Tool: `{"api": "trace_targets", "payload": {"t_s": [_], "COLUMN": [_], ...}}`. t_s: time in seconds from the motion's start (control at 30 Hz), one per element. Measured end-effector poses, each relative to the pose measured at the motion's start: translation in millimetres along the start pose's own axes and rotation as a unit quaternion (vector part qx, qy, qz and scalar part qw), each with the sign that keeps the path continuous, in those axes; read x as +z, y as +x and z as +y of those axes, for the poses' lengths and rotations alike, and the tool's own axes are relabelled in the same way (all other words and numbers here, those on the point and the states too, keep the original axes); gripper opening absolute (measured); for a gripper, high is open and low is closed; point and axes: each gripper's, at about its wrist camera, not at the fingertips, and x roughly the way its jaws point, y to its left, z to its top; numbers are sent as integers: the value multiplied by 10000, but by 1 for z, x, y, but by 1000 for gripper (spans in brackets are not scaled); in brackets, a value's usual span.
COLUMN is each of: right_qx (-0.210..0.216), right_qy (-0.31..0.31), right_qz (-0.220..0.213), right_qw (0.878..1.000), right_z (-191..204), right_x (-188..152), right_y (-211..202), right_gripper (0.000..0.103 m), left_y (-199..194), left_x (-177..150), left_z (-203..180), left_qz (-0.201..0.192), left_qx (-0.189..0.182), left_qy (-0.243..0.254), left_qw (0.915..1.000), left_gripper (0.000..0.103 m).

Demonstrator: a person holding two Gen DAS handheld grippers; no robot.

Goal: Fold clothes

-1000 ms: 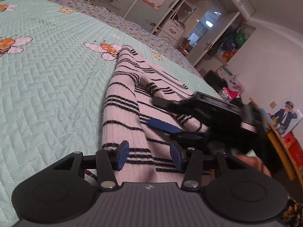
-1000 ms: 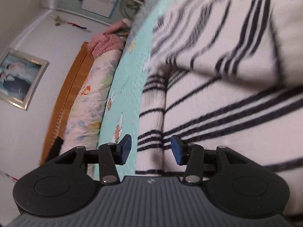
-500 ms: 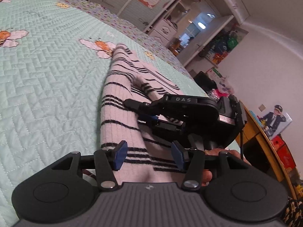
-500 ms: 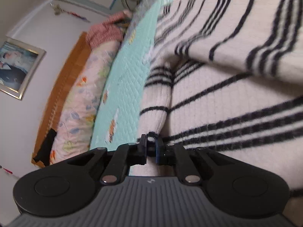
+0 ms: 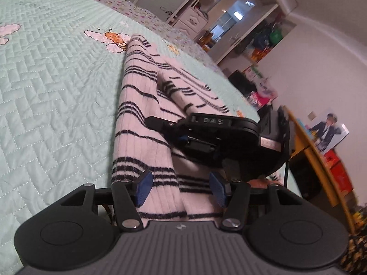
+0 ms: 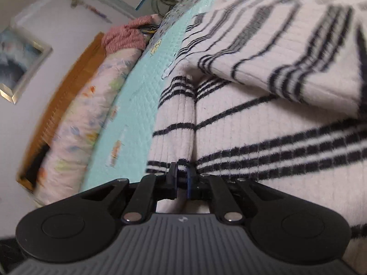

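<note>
1. My left gripper (image 5: 180, 189) has just been opening a bit; its jaws are apart around the near hem of the striped sweater (image 5: 140, 105), pads not pressing.
2. Sweater lies partly folded on the quilted bedspread (image 5: 45, 87).
3. My right gripper (image 6: 182, 178) snapped closed from wide open a second ago, pinching a sweater fold. Likely ready to lift for the next fold.

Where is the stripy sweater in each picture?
Left wrist view: the stripy sweater runs up the middle, from between the open left claw to the bee print, with the right claw on it.
Right wrist view: it fills the middle and right, and the right claw pinches its edge.
Shared landmark: the green quilt lies left of it in both.
</note>
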Motion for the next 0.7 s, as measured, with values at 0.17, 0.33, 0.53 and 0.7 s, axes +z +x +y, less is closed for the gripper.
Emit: {"api": "trace_targets", "payload": {"t_s": [0.17, 0.33, 0.53, 0.7], "right_qx": [469, 304, -108, -153], "right_qy": [405, 56, -307, -319], "right_qz": [229, 601, 619, 636], "right_qw": [9978, 9977, 9975, 9973], "right_z": [0, 14, 17, 8], "right_x": [-8, -26, -37, -40], "right_y": [-20, -25, -33, -33], "right_gripper": [45, 47, 9, 6], "left_y": [-10, -21, -17, -3], "left_x": [3, 5, 2, -3], "left_z": [18, 26, 17, 9], "left_qz": [-286, -652, -606, -313], "left_qx": [-341, -544, -558, -510], "left_qy": [-722, -1145, -1063, -795], "left_qw": [9964, 9898, 9909, 9950], "left_gripper": [58, 58, 62, 62]}}
